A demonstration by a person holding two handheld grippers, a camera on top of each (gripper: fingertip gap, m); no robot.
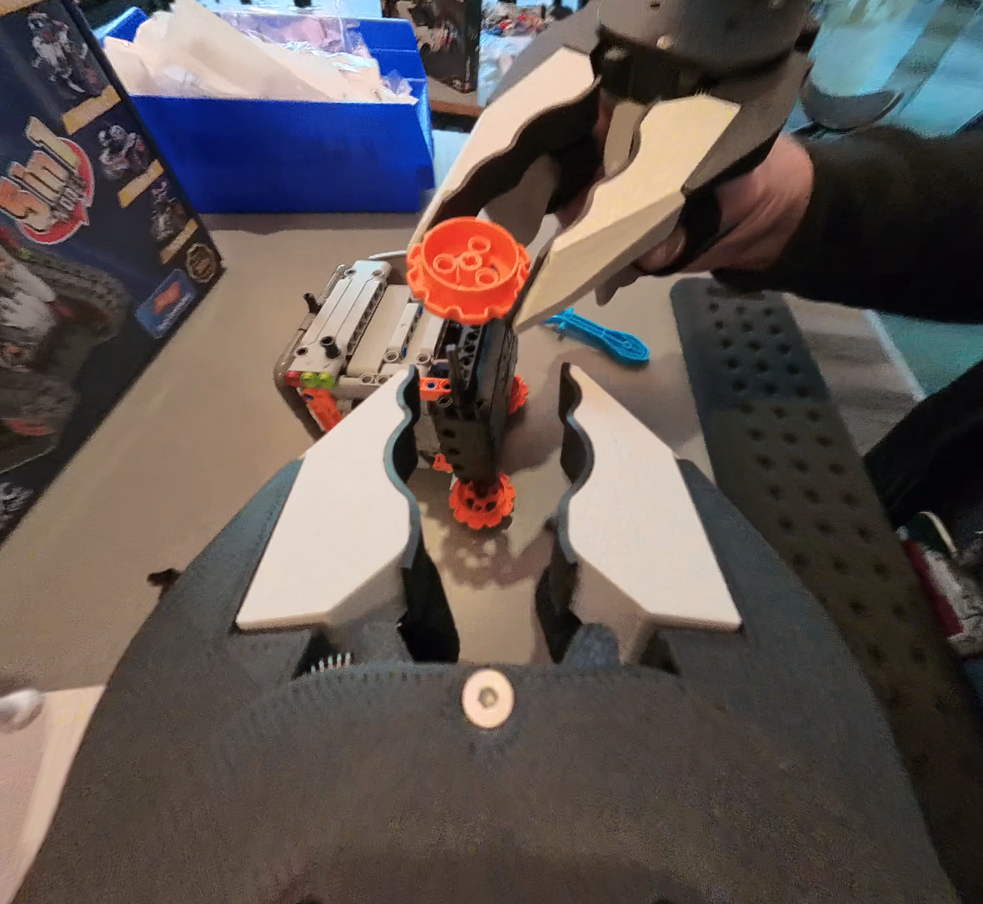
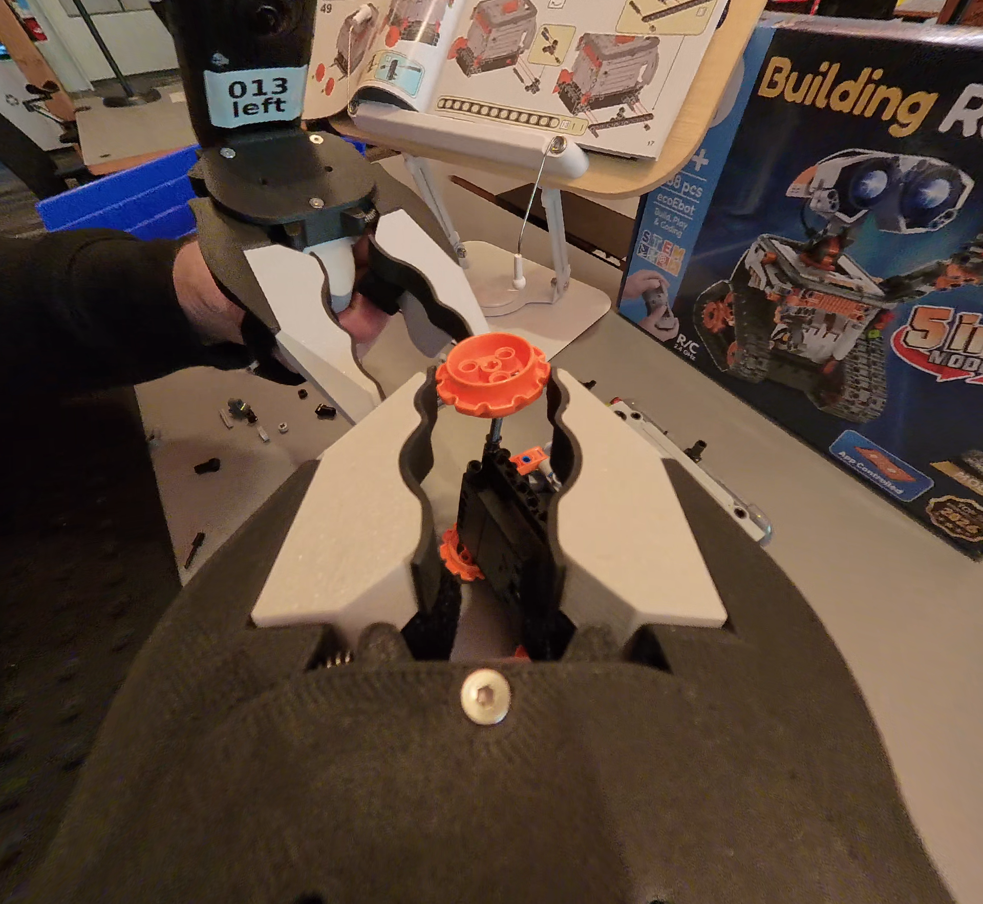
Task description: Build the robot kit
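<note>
- Wheel (image 2: 492, 375), orange, notched rim, sits between the tips of our R gripper (image 2: 493, 389); both tips press its rim, so the R gripper pinches it.
- In the L wrist view we see the same wheel (image 1: 468, 269) held above the model, with the R gripper (image 1: 471, 288) coming in from upper right; a hand (image 1: 744, 218) in a dark sleeve grips its handle.
- Wheel rides on a thin axle (image 2: 496, 431) that goes down into a black beam assembly (image 2: 505, 511).
- Model (image 1: 372, 341): grey block body w/ orange bits, on a grey table (image 1: 159, 453), w/ the black beam upright at its near side.
- Small orange gear (image 1: 481, 503) at the beam's low end, just above the tabletop.
- Our L gripper (image 1: 486, 431) is spread wide; the beam stands between its fingers. We can't tell if the left finger touches it; the right finger is clear of it.
- From the R view the L gripper (image 2: 404, 362) shows at left, fingers apart, tips near the wheel.
- Blue strap-like piece (image 1: 601, 338) lies on the table beyond the model, to the right.
- Black perforated strip (image 1: 787, 431) runs along the table's right side in the L view.
- Blue bin (image 1: 287, 155) w/ clear bags behind the model; printed toy box (image 1: 80, 218) stands at left.
- In the R view: open booklet (image 2: 532, 37) on a wooden stand (image 2: 510, 176) behind the grippers, toy box (image 2: 830, 261) at right.
- Small loose black and grey parts (image 2: 250, 415) scattered on the table at left in the R view.
</note>
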